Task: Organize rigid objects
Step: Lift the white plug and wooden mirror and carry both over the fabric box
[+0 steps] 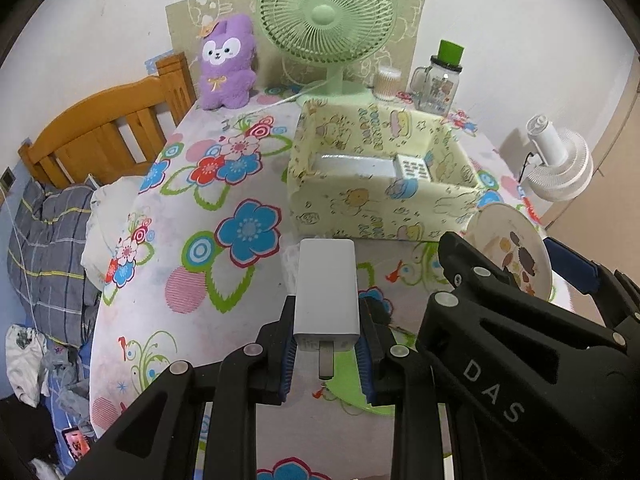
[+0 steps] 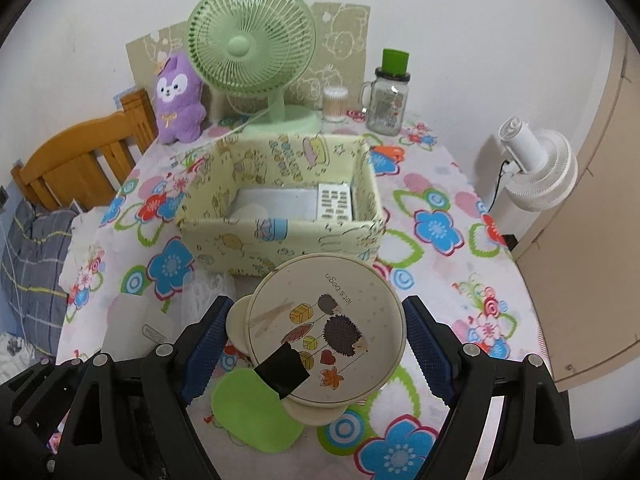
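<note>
My left gripper (image 1: 326, 320) is shut on a white plug-in charger (image 1: 326, 276), prongs pointing back at the camera, held above the floral tablecloth (image 1: 224, 208). My right gripper (image 2: 318, 308) is closed on a round cream container (image 2: 324, 320) with a hedgehog picture on its lid, one pad on each side. That container also shows at the right of the left wrist view (image 1: 508, 248). Just beyond both grippers stands a yellow patterned fabric box (image 2: 280, 240), seen too in the left wrist view (image 1: 360, 216). Inside it lie a flat silver item (image 2: 276, 204) and a white remote (image 2: 335, 202).
A green desk fan (image 2: 248, 52), a purple plush (image 2: 178, 100), a swab jar (image 2: 334, 104) and a green-lidded glass mug (image 2: 388, 96) line the table's far edge. A green mat (image 2: 256, 412) lies under the right gripper. A wooden headboard (image 1: 100, 128) stands left, a white fan (image 2: 536, 168) right.
</note>
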The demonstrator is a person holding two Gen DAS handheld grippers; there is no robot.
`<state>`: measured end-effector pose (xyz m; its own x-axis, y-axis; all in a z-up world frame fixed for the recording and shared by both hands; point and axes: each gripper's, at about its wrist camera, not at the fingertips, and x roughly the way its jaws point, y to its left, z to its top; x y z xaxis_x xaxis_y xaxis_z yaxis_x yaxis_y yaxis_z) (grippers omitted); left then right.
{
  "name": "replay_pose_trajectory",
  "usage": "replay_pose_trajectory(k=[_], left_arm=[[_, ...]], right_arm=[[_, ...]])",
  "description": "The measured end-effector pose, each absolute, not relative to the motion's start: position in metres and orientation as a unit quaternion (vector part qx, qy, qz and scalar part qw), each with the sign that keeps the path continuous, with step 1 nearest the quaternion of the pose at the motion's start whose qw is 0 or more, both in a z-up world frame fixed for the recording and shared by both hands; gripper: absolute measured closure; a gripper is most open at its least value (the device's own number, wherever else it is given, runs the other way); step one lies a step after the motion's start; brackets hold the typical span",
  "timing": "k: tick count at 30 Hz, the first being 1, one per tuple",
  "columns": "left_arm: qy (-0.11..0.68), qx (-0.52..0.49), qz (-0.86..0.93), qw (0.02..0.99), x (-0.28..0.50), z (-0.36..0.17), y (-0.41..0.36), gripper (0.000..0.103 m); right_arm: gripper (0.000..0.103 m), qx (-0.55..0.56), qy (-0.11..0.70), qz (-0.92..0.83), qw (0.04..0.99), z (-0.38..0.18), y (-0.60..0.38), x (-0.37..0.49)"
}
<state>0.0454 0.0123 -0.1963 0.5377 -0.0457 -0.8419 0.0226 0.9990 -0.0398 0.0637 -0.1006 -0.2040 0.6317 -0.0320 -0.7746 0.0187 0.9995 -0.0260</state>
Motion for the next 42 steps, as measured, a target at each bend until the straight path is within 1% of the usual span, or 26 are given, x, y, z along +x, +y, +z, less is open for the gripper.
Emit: replay_pose_trajectory(k=[14, 35, 42], left_arm=[[0.456, -0.011, -0.026, 0.890, 0.040, -0.158, 0.000, 0.078], [0.410, 0.010, -0.029, 0.912, 0.052, -0.116, -0.016, 0.078], [0.406, 0.012, -0.033, 0.913, 0.061, -0.109, -0.020, 0.078]], right_arm=[[0.017, 0.002, 0.398, -0.012, 0.917, -0.158, -0.107, 0.051], [0.017, 0.009, 0.368, -0.030, 0.929, -0.118, -0.119, 0.060], [0.017, 0.013, 0.367, -0.034, 0.930, -0.110, -0.124, 0.068]])
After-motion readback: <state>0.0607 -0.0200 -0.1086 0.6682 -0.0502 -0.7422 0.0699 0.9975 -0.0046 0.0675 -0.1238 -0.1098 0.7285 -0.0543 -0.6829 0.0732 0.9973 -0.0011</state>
